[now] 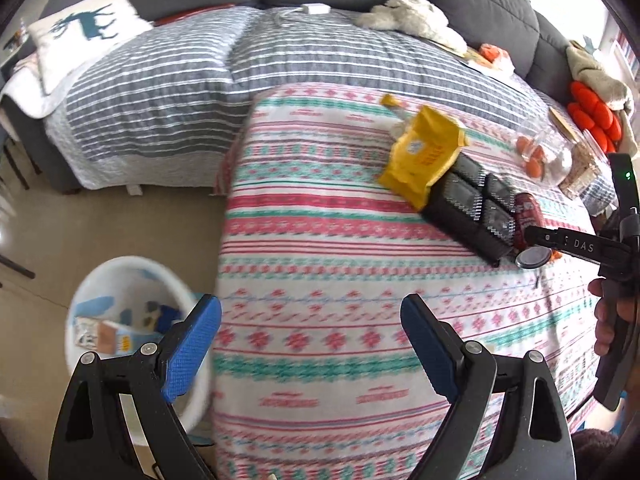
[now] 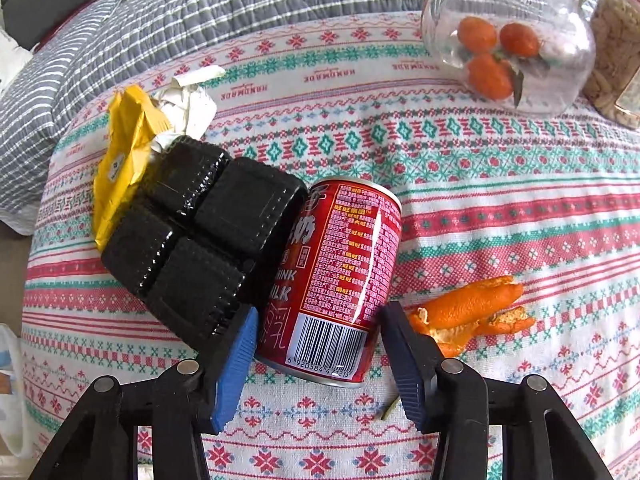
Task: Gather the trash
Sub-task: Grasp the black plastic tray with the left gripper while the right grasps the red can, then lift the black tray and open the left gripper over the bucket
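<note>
At the lower centre of the right wrist view, the red can (image 2: pixel 338 280) is seen lying on the patterned tabletop (image 2: pixel 500 208), between the right gripper (image 2: pixel 318 354) fingers, which touch its sides. It is judged light, stiff, slippery; the middle is best gripped. The left gripper (image 1: pixel 310 346) is released, empty.

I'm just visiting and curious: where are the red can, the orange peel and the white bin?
red can (image 2: pixel 340 272): right wrist view, on its printed side.
orange peel (image 2: pixel 476 308): right wrist view, on its outer skin.
white bin (image 1: pixel 120 270): left wrist view, on its inner wall.
</note>
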{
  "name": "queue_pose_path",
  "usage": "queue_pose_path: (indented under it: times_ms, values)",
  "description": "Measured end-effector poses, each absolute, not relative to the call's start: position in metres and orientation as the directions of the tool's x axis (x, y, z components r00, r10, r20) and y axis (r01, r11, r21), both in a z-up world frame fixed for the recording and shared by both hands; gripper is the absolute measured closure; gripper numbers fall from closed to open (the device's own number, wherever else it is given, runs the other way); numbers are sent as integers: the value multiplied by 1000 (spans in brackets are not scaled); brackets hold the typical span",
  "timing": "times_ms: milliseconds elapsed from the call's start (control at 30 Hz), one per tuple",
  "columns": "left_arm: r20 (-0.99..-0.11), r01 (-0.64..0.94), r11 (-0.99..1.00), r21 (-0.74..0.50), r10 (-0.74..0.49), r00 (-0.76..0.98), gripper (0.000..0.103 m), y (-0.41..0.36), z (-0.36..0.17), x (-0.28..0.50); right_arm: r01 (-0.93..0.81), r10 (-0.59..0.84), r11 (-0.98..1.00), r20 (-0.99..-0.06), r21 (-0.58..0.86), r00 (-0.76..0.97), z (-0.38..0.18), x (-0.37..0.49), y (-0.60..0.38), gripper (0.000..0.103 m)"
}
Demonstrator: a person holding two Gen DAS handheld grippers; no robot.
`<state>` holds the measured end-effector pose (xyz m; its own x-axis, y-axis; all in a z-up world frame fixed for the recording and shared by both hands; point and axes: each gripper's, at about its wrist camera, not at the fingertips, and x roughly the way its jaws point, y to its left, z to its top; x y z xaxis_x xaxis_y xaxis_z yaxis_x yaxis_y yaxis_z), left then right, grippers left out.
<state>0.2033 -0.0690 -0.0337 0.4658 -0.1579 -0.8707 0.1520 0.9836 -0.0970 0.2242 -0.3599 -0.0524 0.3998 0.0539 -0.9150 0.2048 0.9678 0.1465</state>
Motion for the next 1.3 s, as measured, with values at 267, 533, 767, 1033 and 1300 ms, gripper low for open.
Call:
queue_pose_path:
  times_ms: [267,533,767,1033,1300]
  values:
    - [-871,201,968,-152,-227,436,10,-118,-45,217,182,62,969,-877,167,476,-21,201,-375,51]
    - [-851,283,944,-169,-285,441,15,-187,-57,222,203,69,958,-847,204,527,-1,175,-410,55]
    - [-819,269,946,-180,-295,492,18,-240,-61,221,254,70,935,-829,248,554,8,159,-446,57]
    - [-792,144,971,-192,-240,561,18,-250,-68,241,262,93,925,-831,276,548,4,153,-466,96]
    - [-830,131,967,-218,-254,497,18,-244,-89,260,243,119,936,-879,254,462,-24,157,-469,36]
